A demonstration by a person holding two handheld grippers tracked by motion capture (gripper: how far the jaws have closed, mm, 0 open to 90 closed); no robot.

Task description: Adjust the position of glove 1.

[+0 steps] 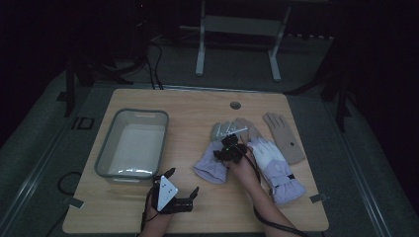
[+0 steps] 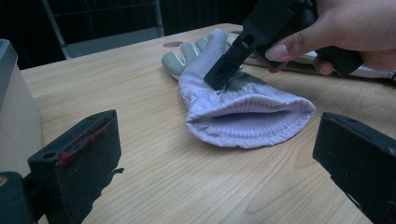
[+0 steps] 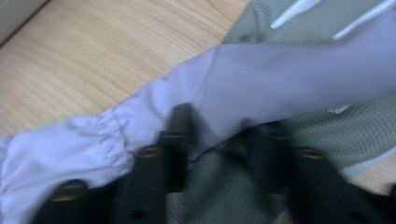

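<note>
The right gripper (image 1: 228,148) is pinching its jaws onto the soft, padded lilac ski glove (image 2: 233,107) lying mid-table beside its mate, which is looking light and floppy (best gripped near the gathered wrist), while the left gripper (image 1: 180,185) is hovering wide open, holding nothing.

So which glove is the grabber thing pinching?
The lilac glove nearest the bin. The right gripper presses on it near its gathered wrist; the other lilac glove and the tan glove lie untouched.
</note>
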